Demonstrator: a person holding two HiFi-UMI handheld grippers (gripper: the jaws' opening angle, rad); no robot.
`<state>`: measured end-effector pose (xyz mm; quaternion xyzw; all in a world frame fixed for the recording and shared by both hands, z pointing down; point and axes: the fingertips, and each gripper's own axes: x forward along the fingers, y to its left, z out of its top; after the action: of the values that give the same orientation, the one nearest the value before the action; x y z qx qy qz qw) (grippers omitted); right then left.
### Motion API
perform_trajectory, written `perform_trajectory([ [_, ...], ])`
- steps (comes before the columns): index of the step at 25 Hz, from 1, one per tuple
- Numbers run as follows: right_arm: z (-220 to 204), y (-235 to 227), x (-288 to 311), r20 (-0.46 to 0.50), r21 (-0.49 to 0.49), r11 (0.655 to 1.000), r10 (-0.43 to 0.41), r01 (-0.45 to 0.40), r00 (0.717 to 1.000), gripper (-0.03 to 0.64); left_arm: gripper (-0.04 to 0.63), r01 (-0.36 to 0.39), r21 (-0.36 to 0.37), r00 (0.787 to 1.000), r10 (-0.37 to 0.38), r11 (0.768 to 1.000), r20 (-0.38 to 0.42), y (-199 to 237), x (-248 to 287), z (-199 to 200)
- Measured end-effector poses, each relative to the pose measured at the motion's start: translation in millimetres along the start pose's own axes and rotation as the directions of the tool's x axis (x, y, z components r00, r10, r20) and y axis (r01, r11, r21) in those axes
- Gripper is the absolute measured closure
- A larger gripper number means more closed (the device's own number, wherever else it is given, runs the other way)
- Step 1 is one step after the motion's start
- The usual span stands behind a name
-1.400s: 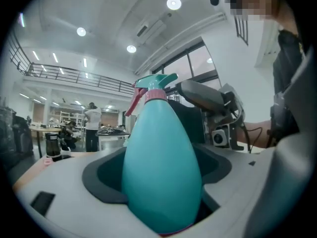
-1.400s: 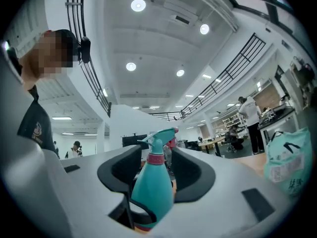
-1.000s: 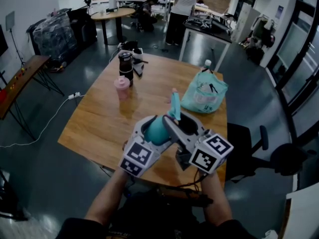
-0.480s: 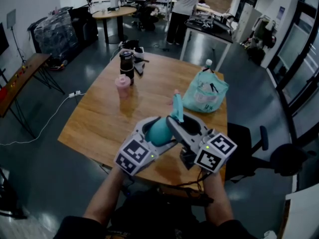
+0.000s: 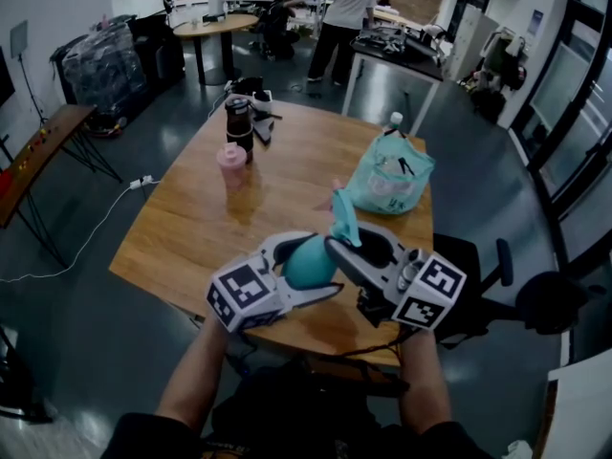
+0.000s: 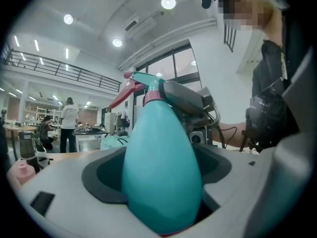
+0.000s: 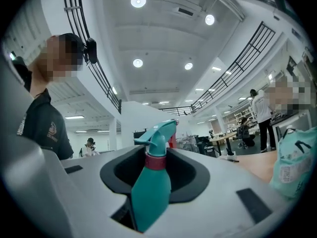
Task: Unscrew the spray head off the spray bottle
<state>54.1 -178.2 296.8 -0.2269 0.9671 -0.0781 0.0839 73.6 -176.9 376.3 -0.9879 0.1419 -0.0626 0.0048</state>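
Observation:
Both grippers hold a teal spray bottle (image 5: 308, 261) in the air over the near edge of the wooden table (image 5: 210, 228). My left gripper (image 5: 311, 266) is shut on the bottle's fat body (image 6: 161, 167), which fills the space between its jaws. My right gripper (image 5: 346, 247) comes in from the right. Its jaws have just been closing and now sit shut round the dark red collar (image 7: 157, 161) under the teal spray head (image 7: 158, 130). The head (image 5: 344, 220), with its red trigger (image 6: 121, 95), points up and away from me.
On the table stand a pink bottle (image 5: 231, 165), a dark flask (image 5: 239, 122) and a teal bag (image 5: 390, 182). An office chair (image 5: 478, 285) is at the table's right side. A person (image 5: 344, 17) stands by benches at the back.
Both grippers and the bottle have shifted a little toward me. The left gripper's marker cube swung out to the left and the right one's to the right. The bottle stays held.

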Motion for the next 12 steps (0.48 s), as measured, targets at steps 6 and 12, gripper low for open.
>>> perform_trajectory([
  [6,1.9,8.3,-6.7,0.002,-0.020,0.998,0.056,-0.056,0.998,0.477,0.183,0.054,0.000,0.998,-0.054,0.999,0.022,-11.1,1.7,3.6],
  [12,2.5,3.2,-5.6,0.017,-0.028,1.000,-0.004,0.005,1.000,0.469,0.183,-0.011,-0.001,0.999,0.011,1.000,0.039,-4.8,3.9,4.0],
])
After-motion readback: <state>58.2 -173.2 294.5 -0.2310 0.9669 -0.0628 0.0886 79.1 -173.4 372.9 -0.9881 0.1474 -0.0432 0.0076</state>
